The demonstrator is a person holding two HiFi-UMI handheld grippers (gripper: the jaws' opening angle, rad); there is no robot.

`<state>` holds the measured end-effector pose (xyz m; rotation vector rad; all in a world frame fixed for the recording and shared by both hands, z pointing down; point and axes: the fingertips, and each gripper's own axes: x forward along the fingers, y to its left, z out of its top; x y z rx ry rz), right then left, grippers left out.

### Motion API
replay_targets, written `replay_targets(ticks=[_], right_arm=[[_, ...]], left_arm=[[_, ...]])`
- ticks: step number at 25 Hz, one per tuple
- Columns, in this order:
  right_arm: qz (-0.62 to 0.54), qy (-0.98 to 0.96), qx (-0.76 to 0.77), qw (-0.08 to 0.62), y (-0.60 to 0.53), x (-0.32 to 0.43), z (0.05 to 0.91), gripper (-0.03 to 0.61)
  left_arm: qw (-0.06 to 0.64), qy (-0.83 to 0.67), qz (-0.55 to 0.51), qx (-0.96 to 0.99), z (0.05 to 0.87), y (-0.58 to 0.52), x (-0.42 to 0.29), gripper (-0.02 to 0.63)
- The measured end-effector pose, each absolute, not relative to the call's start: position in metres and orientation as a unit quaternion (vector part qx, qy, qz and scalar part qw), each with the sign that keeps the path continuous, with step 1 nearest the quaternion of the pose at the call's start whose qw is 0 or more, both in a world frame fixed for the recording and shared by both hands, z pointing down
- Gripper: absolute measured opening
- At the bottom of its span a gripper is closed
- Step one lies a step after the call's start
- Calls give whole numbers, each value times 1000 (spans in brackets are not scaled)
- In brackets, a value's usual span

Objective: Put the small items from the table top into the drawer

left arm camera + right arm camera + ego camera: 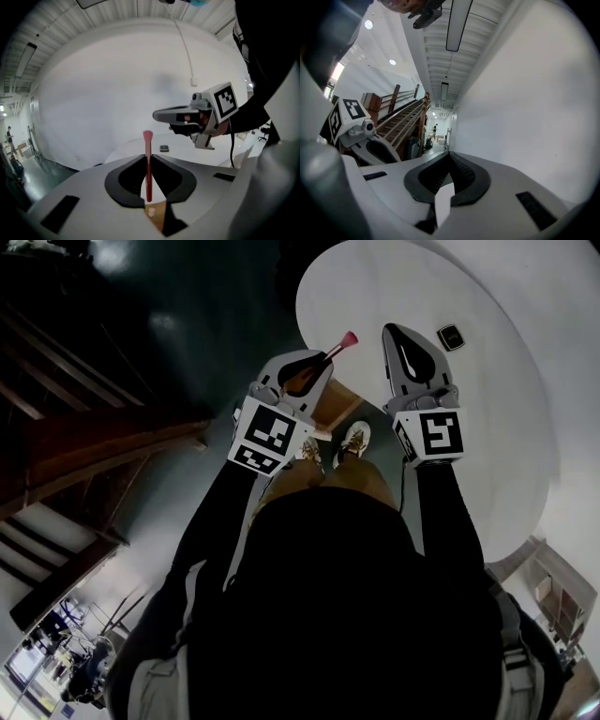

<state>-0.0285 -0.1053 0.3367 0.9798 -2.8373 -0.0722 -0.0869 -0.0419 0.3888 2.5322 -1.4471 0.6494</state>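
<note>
My left gripper (148, 156) pinches a red, pink-tipped brush (148, 180) upright between its pads, tip poking past them, while my right gripper (449, 157) is clenched empty over the white table (487, 427).

We count two sets: left tongs (323, 359) and right tongs (392, 334); one pink-tipped stick (339, 346); one dark square item (450, 337) at one o'clock; one white surface (506, 409).

table (487, 409): white, smooth, matt. left claw (148, 155) and right claw (449, 157): matt grey plastic shells, black ribbed pads (461, 172). stick (148, 180): glossy dark red shaft, matt pink tip. floor (187, 324): dark, glossy
</note>
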Motion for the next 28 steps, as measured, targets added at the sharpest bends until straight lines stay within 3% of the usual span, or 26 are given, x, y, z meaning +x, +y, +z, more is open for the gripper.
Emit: replay_targets(ticks=[9,15,28], right_arm=[[-20,-937,336,96,-96,-16,352,26],[-17,-934,339,109,-92,-9,356,26],[-22,-939,318,128,-82,-18,368,26]], left_arm=[[211,-426,347,808,559,5,-97,52],[292,-435,390,757,625,16,-114,52],[314,-473,418,709,683,-2,-134,54]])
